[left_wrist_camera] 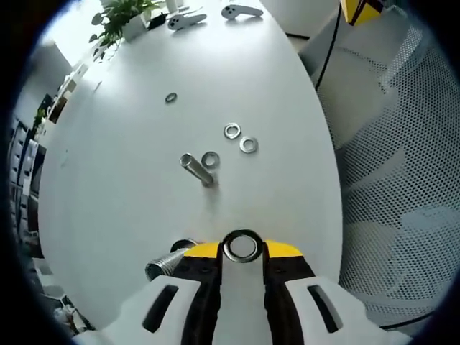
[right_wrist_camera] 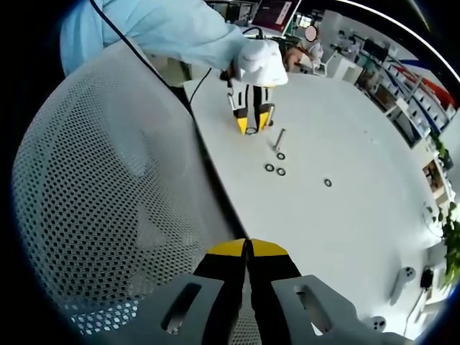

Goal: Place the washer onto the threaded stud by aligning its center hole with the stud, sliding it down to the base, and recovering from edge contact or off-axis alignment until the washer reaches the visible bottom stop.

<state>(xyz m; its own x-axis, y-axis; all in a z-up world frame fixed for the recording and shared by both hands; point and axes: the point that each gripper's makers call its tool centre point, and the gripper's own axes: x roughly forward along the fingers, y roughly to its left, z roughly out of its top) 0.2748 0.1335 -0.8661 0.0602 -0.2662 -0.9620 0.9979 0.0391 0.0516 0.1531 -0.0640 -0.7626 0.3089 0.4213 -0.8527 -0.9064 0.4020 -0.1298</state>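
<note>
Five washers in all: one clamped between the jaws of the left gripper (left_wrist_camera: pixel 243 248), four loose on the counter (left_wrist_camera: pixel 129 180) at (left_wrist_camera: pixel 210 159), (left_wrist_camera: pixel 231 131), (left_wrist_camera: pixel 249 145) and (left_wrist_camera: pixel 171 98). One threaded stud (left_wrist_camera: pixel 197 169) lies beside them. One spring (left_wrist_camera: pixel 164 263) sits by the jaws. One potted plant (left_wrist_camera: pixel 118 18), one mesh chair (right_wrist_camera: pixel 108 187).

In the left gripper view, a spring-like coil (left_wrist_camera: pixel 164 263) lies partly hidden behind the left tongs (left_wrist_camera: pixel 243 253), its far end covered. In the right gripper view, the four washers (right_wrist_camera: pixel 280 171) on the surface (right_wrist_camera: pixel 345 215) are too small to make out. A sleeve (right_wrist_camera: pixel 158 29) is cut off at the edge.
</note>
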